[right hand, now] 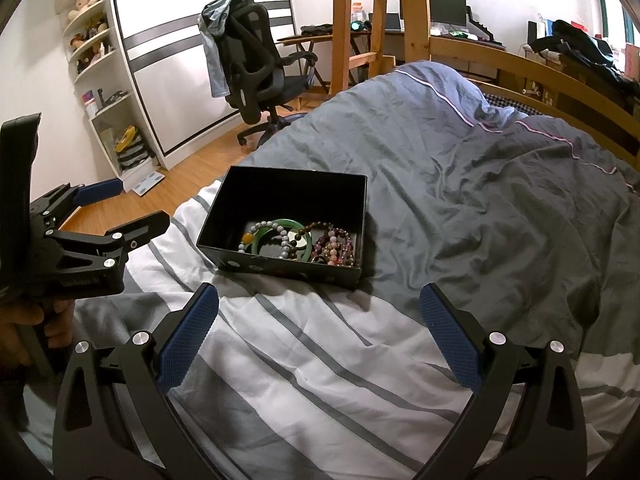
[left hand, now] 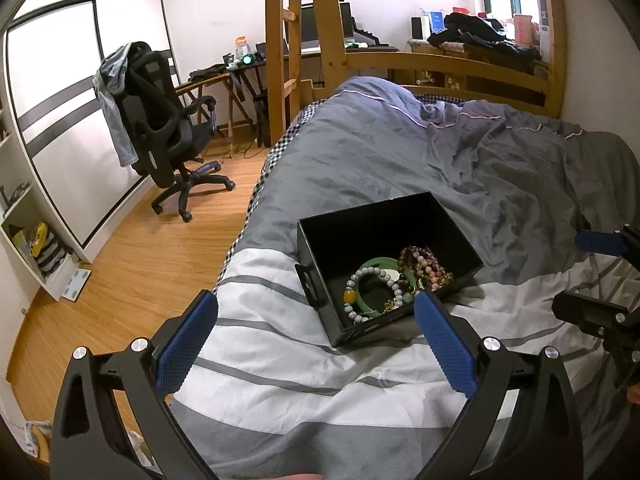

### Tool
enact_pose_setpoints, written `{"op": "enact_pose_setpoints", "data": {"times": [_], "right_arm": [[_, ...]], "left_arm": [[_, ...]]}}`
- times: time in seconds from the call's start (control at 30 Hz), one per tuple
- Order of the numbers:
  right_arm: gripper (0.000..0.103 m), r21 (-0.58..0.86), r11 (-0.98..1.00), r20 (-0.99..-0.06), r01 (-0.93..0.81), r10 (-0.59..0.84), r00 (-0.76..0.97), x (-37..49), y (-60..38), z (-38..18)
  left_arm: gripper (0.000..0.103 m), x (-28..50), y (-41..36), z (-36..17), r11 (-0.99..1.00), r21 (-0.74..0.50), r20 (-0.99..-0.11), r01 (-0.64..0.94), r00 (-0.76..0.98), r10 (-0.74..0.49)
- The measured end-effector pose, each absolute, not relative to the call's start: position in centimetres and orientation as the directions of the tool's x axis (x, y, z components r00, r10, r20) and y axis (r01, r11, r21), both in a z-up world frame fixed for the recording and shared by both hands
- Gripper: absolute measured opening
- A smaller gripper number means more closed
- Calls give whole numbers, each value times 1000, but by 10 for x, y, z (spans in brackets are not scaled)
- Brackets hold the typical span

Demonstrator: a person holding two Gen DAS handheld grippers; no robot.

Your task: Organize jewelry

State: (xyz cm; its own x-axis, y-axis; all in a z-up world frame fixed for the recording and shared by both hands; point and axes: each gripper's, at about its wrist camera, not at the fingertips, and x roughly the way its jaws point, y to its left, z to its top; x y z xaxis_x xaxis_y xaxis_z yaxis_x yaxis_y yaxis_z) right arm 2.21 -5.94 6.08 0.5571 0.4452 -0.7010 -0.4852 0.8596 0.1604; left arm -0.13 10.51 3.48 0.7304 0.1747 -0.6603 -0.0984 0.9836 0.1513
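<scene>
Jewelry gathered in a box on the bed, both grippers empty

A black box sits near the bed's left edge, where the striped sheet meets the grey duvet. Inside lie a green bangle, a pale beaded bracelet and pink-purple beads, piled at 1 end. The left gripper and right gripper hover spread wide, holding nothing. No loose pieces show; the task looks nearly done.

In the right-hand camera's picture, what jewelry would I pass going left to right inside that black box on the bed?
White-grey bead bracelet with an amber bead → green bangle → dark brown bead bracelet → pink and purple bead bracelets, all piled at the near end of the black box.
</scene>
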Motion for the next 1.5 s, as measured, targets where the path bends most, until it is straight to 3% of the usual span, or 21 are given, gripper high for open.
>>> {"op": "enact_pose_setpoints", "data": {"times": [1.5], "right_arm": [[99, 171, 855, -710, -490, 452, 540, 21, -53, 54]], "left_arm": [[97, -3, 99, 34, 979, 187, -656, -79, 732, 184]]}}
